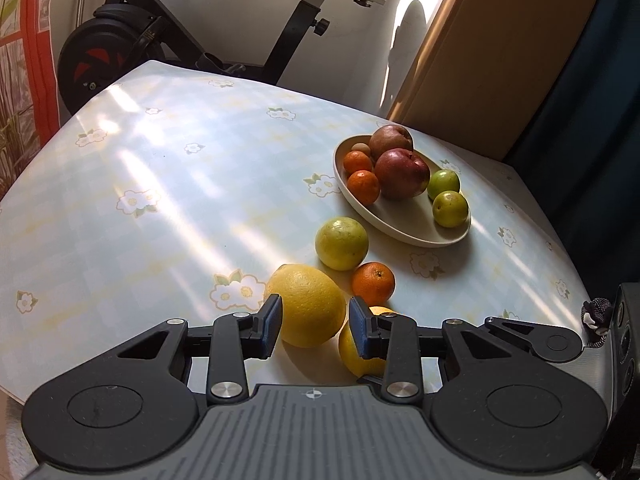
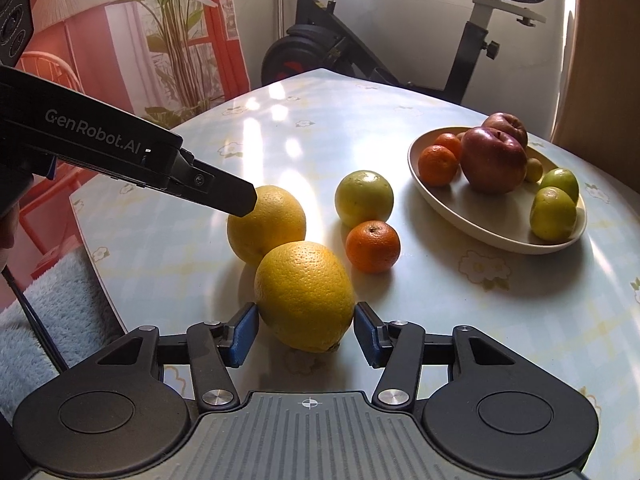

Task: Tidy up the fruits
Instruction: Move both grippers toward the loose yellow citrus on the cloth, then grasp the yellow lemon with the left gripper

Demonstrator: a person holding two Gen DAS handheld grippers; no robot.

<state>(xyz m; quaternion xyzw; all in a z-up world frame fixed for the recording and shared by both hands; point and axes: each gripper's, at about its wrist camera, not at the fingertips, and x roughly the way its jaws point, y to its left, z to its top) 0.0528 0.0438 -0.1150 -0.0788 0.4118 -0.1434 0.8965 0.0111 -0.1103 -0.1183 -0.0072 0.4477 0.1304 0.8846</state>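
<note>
Two large yellow oranges lie on the table. My left gripper [image 1: 314, 328] is open with its jaws either side of one yellow orange [image 1: 306, 305]; this orange [image 2: 266, 222] also shows in the right wrist view under the left gripper's finger [image 2: 224, 192]. My right gripper [image 2: 306, 334] is open around the nearer yellow orange [image 2: 306, 294], pads close to its sides. A green-yellow fruit [image 2: 363, 198] and a small tangerine [image 2: 373, 246] lie loose beside them. A cream oval bowl [image 2: 472, 220] holds two red apples, two tangerines and green fruits.
The table has a pale blue flowered cloth [image 1: 160, 184]. An exercise bike [image 1: 132, 36] stands behind the far edge. A wooden panel [image 1: 480, 60] is at the right. A blue fluffy cloth [image 2: 52, 312] lies off the table's left edge.
</note>
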